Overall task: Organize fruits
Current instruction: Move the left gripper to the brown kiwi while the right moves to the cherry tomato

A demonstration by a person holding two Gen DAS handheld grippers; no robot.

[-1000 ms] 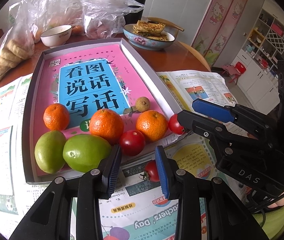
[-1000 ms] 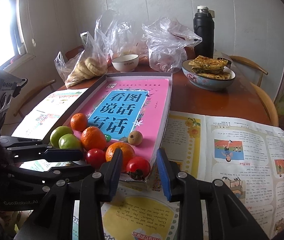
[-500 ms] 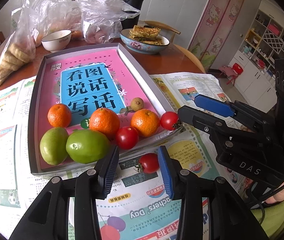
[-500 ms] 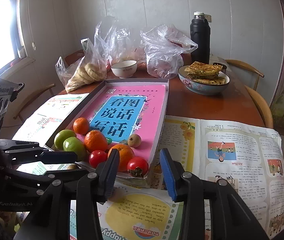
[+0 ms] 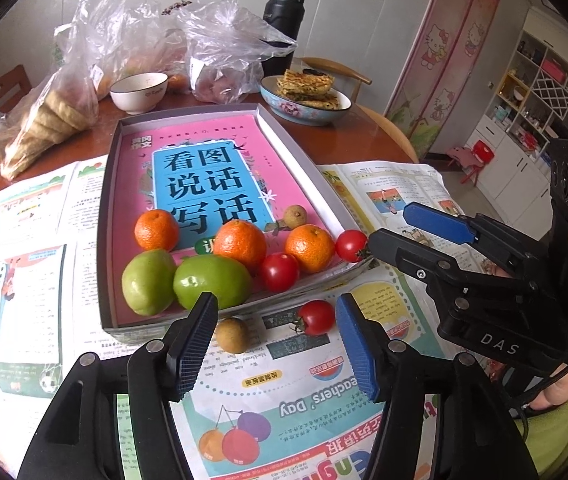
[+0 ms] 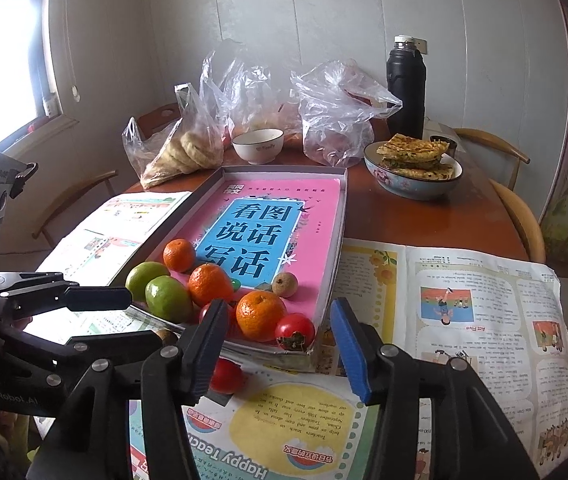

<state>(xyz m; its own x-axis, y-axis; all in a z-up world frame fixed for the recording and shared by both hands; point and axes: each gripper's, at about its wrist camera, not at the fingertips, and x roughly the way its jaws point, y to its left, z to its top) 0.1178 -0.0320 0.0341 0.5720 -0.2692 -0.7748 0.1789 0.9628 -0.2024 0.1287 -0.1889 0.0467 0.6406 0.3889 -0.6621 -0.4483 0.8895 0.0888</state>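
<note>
Round wooden table [image 5: 64,152] under spread newspapers [image 5: 292,392]. Fruits gathered in shallow box [image 5: 104,240]; stray tomato [image 5: 316,317] and longan [image 5: 232,335] outside. Left gripper [image 5: 277,344] and right gripper [image 6: 280,354] just opened, empty, likely for next pickup.

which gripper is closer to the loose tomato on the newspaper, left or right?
Left. The left gripper frames the loose tomato just ahead of its open fingertips; nothing is gripped. The right gripper is off to its side, up at the tray corner.
</note>
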